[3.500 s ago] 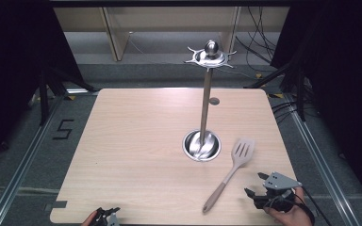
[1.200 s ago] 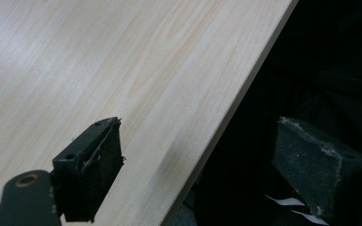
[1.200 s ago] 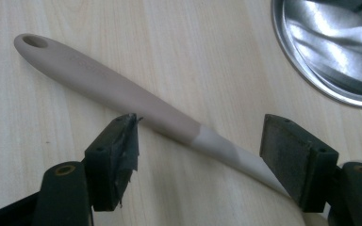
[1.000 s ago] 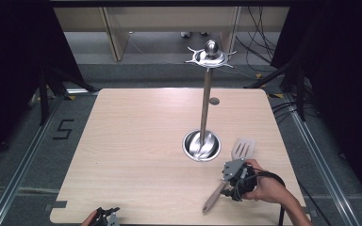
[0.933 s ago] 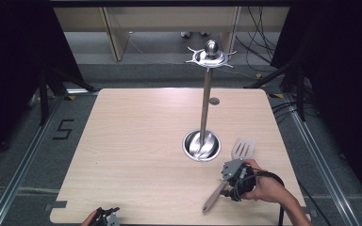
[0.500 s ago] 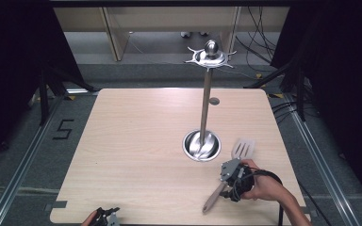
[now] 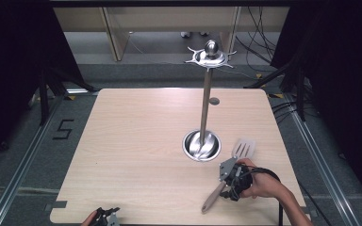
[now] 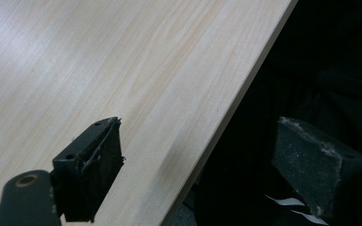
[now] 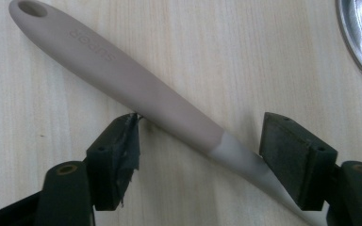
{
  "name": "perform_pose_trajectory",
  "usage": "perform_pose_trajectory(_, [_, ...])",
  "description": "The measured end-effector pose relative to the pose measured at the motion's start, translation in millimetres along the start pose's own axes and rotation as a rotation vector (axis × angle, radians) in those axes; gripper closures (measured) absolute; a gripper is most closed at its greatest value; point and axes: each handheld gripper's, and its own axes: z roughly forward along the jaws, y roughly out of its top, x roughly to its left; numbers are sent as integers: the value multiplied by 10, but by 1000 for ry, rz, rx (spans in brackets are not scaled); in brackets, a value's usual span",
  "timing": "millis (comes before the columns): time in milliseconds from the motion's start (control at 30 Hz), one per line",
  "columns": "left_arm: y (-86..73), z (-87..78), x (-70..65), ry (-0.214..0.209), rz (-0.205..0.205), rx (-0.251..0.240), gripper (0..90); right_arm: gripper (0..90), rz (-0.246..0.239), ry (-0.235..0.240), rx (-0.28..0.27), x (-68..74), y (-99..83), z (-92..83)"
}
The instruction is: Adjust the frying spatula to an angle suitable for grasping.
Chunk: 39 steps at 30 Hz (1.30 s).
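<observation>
Since the earliest frame the right gripper [image 7: 230, 181] has come up from the lower right corner of the high view to straddle the spatula [image 7: 226, 181], which lies slantwise in the lower right of the table [image 7: 136, 141]; its jaws have just been closing a little, yet remain parted with the handle between them, the pads not pressing. Left gripper [image 7: 107, 217], bottom edge left of centre, unmoved, jaws released over the table's near edge. Steel utensil stand [image 7: 203, 113] rises mid-frame, its round base just up-left of the spatula's slotted head.
</observation>
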Motion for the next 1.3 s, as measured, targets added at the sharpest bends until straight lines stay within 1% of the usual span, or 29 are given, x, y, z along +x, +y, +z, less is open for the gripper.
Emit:
perform_pose_trajectory(33, [1, -3, 2, 8, 5, 4, 155, 374, 8, -9, 21, -3, 34, -5])
perform_pose_trajectory(100, [2, -5, 2, 7, 5, 3, 155, 397, 14, -11, 28, -4, 51, -7])
perform_pose_trajectory(133, [1, 5, 4, -6, 4, 3, 155, 425, 27, -26, 48, -7, 76, -14])
perform_pose_trajectory(167, [1, 4, 3, -8, 3, 2, 155, 432, 33, -26, 57, -4, 85, -16])
perform_pose_trajectory(200, [1, 3, 2, -11, 2, 1, 155, 438, 9, -21, 59, -22, 96, -11])
perform_pose_trajectory(233, [2, 4, 2, -11, 3, 1, 155, 443, 78, -17, 104, 18, 105, -32])
perform_pose_trajectory(267, [2, 3, 1, -11, 3, 1, 155, 450, 48, -32, 107, -1, 109, -25])
perform_pose_trajectory(333, [3, 3, 1, -12, 2, 0, 155, 465, 63, -30, 139, 3, 136, -35])
perform_pose_trajectory(367, [3, -3, -2, 7, 3, 1, 155, 473, 69, -23, 142, 2, 142, -37])
perform_pose_trajectory(433, [3, -4, 1, -1, 1, 0, 155, 487, 102, -10, 153, 7, 165, -42])
perform_pose_trajectory(467, [3, -4, 1, -1, 1, 0, 155, 493, 102, 3, 162, 3, 173, -45])
perform_pose_trajectory(500, [3, -5, 0, -4, 1, -1, 155, 499, 106, -3, 168, -2, 179, -42])
perform_pose_trajectory(533, [3, -5, 0, -4, 1, -1, 155, 499, 106, -3, 168, -2, 179, -42])
perform_pose_trajectory(567, [4, -8, -2, -1, 1, -3, 155, 510, 97, 0, 187, -7, 191, -48])
perform_pose_trajectory(667, [4, -9, -2, 0, 3, -4, 155, 522, 97, 8, 195, -3, 207, -36])
perform_pose_trajectory(700, [4, -10, -2, 0, 2, -5, 155, 535, 32, 13, 213, -53, 200, -36])
perform_pose_trajectory(733, [4, -9, -3, 0, 1, -6, 155, 543, 10, 12, 216, -63, 202, -29])
perform_pose_trajectory(767, [4, -10, -3, 0, 0, -6, 155, 549, 134, 18, 239, 20, 247, -34])
perform_pose_trajectory(800, [4, -10, -3, 0, 0, -6, 155, 557, 130, 27, 255, 18, 257, -45])
perform_pose_trajectory(867, [4, -10, -3, 1, -1, -7, 155, 565, 122, 28, 256, 15, 259, -43])
perform_pose_trajectory(900, [4, -11, -3, 1, 0, -8, 155, 584, 94, 37, 272, 3, 266, -36])
perform_pose_trajectory(933, [4, -12, -3, 1, 0, -8, 155, 592, 83, 32, 268, 3, 266, -36])
perform_pose_trajectory(1000, [3, -12, -3, 1, -1, -8, 155, 600, 83, 38, 277, 1, 271, -34])
perform_pose_trajectory(1033, [4, -12, -1, 7, 2, -5, 155, 619, 100, 40, 294, 0, 278, -31])
perform_pose_trajectory(1133, [4, -13, 0, 7, 2, -5, 155, 652, 99, 34, 298, -9, 275, -28])
perform_pose_trajectory(1167, [4, -13, 0, 7, 2, -6, 155, 710, 85, 41, 289, -50, 252, -24])
perform_pose_trajectory(1200, [4, -12, -1, 7, 2, -5, 155, 732, 96, 14, 313, -61, 249, -39])
perform_pose_trajectory(1267, [4, -12, 0, 6, 3, -4, 155, 746, 90, 19, 311, -90, 232, -45])
perform_pose_trajectory(1300, [4, -11, -2, 0, -1, -7, 155, 762, 53, 20, 299, -136, 200, -40])
